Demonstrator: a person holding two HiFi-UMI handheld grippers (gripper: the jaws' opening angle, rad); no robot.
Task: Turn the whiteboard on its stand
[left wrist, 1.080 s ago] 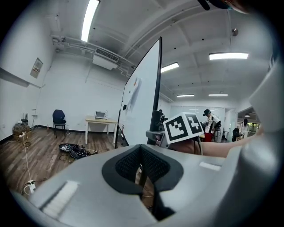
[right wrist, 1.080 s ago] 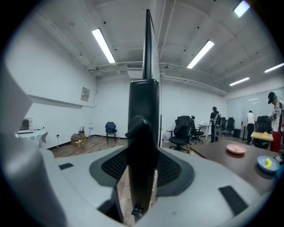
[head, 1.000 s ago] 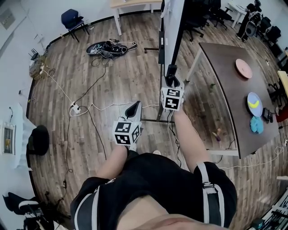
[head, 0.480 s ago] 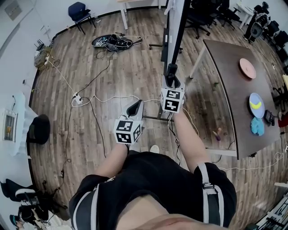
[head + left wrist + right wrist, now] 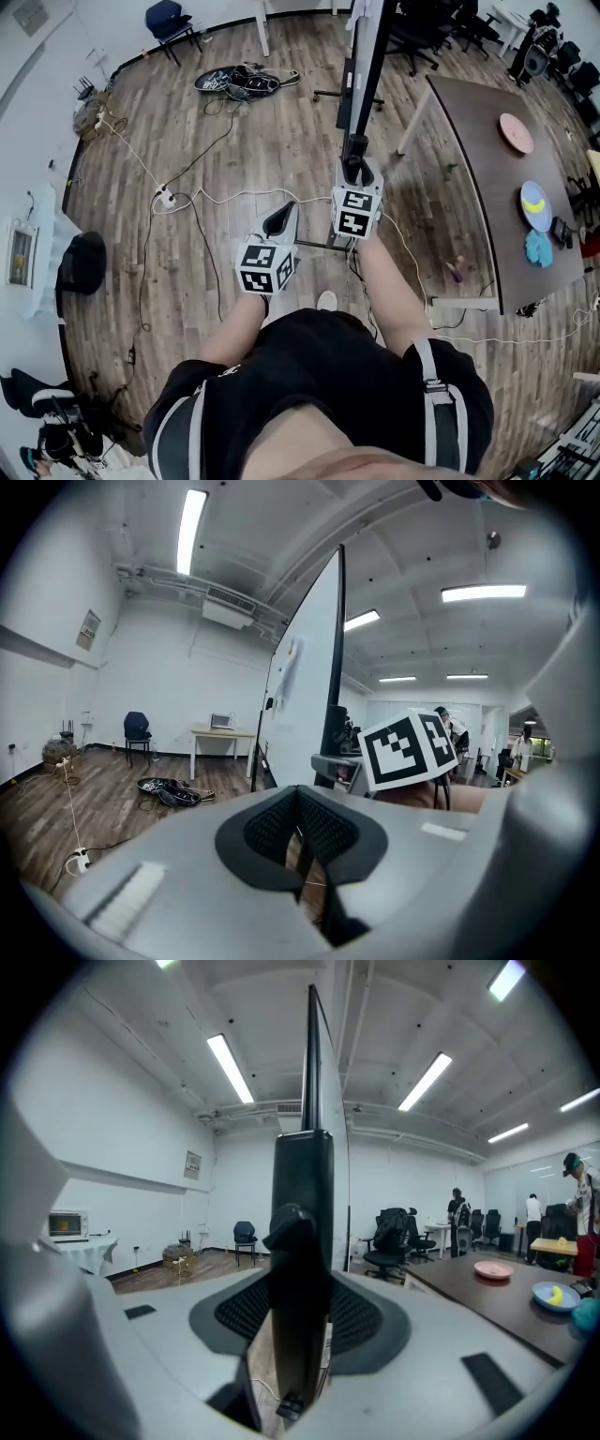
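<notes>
- The whiteboard [image 5: 360, 75] stands edge-on ahead of us on the floor [image 5: 234, 141], and the head view cuts off its far end.
- Our right gripper [image 5: 300, 1321] pinches its black side frame.
- Our left gripper [image 5: 300, 834] is pressed together and empty, and sits nearby.

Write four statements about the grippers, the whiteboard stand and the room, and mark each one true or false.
1. The right gripper grips the black upright post of the whiteboard stand. True.
2. The left gripper holds the white board panel. False: nothing is between its jaws.
3. A pink round plate lies on the dark brown table. True.
4. The blue chair stands right beside that table. False: it stands far off, by the white wall.
</notes>
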